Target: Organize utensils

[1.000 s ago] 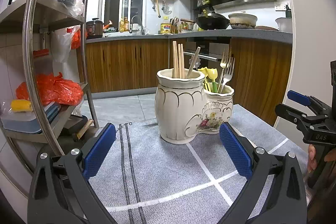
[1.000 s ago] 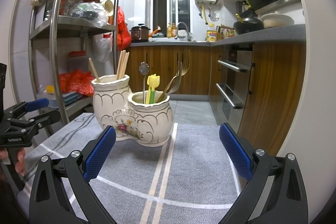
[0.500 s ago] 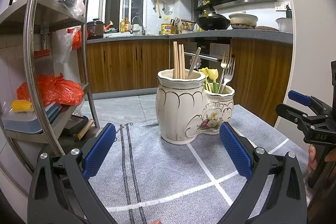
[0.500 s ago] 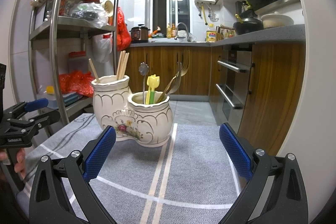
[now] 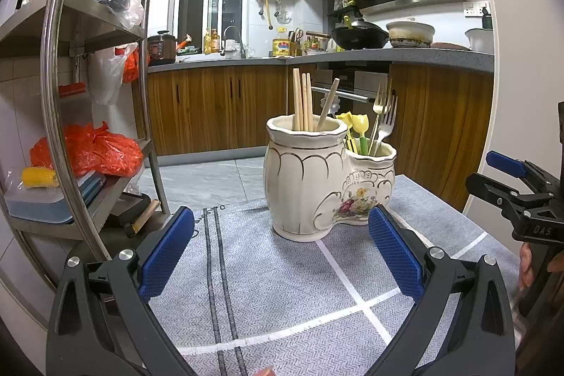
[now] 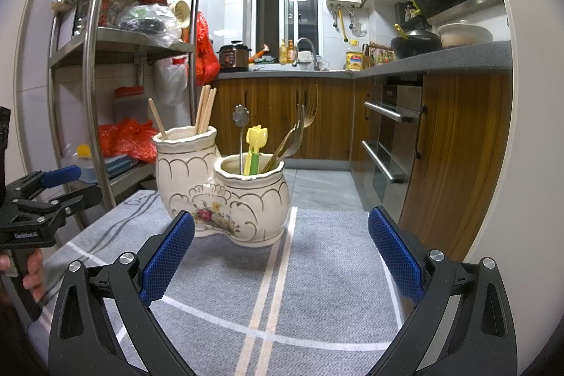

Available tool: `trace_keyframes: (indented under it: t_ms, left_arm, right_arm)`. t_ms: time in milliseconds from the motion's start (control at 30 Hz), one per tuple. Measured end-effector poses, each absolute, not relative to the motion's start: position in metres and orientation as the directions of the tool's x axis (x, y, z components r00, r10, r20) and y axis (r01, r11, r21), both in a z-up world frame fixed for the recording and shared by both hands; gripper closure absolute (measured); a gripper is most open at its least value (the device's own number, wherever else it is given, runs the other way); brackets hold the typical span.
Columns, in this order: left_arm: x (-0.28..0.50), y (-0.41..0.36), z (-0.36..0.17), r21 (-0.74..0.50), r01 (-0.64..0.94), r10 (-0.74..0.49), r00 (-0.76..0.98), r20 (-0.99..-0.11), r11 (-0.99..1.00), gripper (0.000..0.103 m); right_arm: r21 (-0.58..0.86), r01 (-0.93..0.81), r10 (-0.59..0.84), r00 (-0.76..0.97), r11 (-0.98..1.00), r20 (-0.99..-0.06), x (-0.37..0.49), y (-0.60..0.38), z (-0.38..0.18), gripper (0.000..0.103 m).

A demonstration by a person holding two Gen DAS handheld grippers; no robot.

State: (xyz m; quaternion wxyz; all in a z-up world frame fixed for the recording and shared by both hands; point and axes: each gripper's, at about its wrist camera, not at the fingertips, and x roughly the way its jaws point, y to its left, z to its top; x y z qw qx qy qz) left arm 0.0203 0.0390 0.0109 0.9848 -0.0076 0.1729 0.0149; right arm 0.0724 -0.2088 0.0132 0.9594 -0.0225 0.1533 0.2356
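Barely anything had shifted since a second earlier: from my left wrist feed the holder only sat a hair further toward 3 o'clock, and both grippers stayed put.

Going left to right on the left wrist view, I had the steel rack at 9 o'clock with the orange bags on a shelf. My left gripper sat at 6 o'clock, jaws wide and holding nothing, hovering over the grey cloth. Just past it toward 12 stood the cream double utensil holder on the cloth. Its taller pot had the chopsticks, three upright and one leaning. The shorter pot beside it, toward 3 o'clock, had the forks and a yellow-green plastic utensil. At 3 o'clock my right gripper poked in, well apart from the holder.

Right wrist view showed the same deal: left gripper at 9 o'clock, holder near 11, right gripper with jaws wide and nothing in them. A flower-topped metal utensil stood in the shorter pot there too.
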Motion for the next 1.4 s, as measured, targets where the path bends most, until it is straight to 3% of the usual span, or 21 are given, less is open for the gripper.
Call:
trace_keyframes:
  t_ms: [1400]
  left_arm:
    - [0.0179, 0.0381, 0.0103, 0.003, -0.029, 0.028, 0.946, -0.324, 1.0, 0.006]
  right_arm:
    - [0.029, -0.454, 0.44, 0.843, 0.891, -0.309, 0.0728, -0.2104, 0.0146, 0.005]
